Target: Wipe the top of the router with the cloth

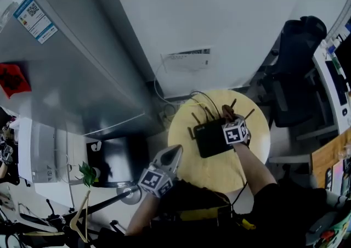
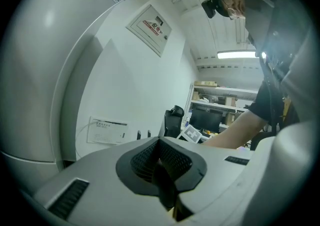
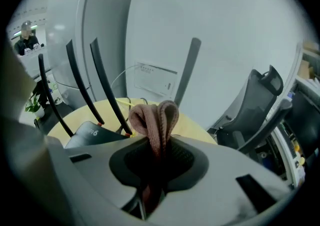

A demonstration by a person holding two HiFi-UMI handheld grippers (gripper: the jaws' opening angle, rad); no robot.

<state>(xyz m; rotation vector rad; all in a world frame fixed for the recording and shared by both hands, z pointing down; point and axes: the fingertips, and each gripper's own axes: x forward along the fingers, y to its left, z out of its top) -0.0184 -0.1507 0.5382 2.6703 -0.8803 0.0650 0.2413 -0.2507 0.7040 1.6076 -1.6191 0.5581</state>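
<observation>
Right gripper (image 3: 155,146) is pinching the cloth (image 3: 153,118), left gripper (image 2: 163,171) idling closed, empty; antennas (image 3: 103,88) at twelve o'clock of the router (image 1: 210,140) could snag it.

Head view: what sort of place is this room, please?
Probably an office: a black office chair, a router on a small round table, and, in the left gripper view, shelves and a monitor.

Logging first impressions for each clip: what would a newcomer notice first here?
The right gripper clamps a folded pinkish cloth over the black router, antennas up, on the round yellow table. The left gripper, shut and empty, hangs by the table's near-left edge.
</observation>
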